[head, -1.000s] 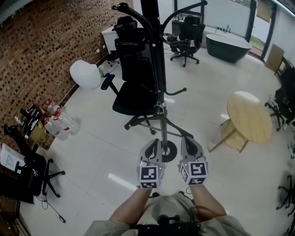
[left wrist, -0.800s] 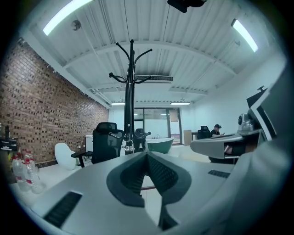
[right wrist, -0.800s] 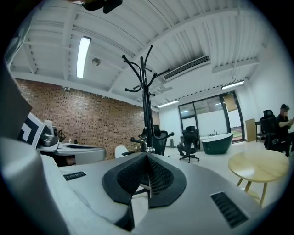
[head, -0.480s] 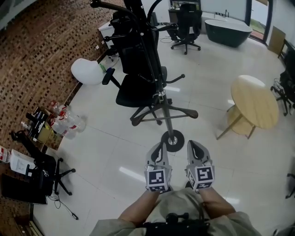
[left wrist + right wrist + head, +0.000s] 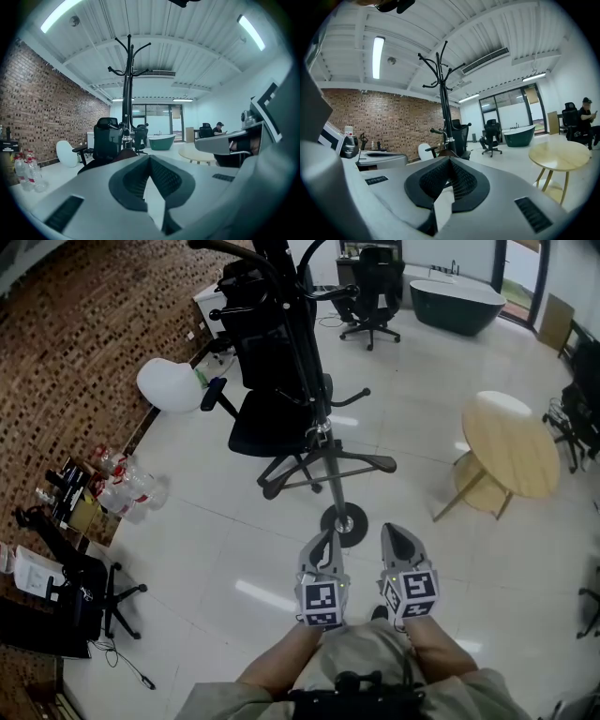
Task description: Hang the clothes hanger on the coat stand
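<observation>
Left gripper (image 5: 324, 534) and right gripper (image 5: 393, 531): both shut, nothing between the pads, side by side just short of the coat stand (image 5: 343, 523) base. Clothes hanger (image 5: 373, 462) already hung from a low peg on the pole, tilted. Probably the last step done; next, only keep clear and avoid knocking the stand. From the head view alone: whole hanger, base. From the gripper views alone: closed pad tips, top prongs against the ceiling.
</observation>
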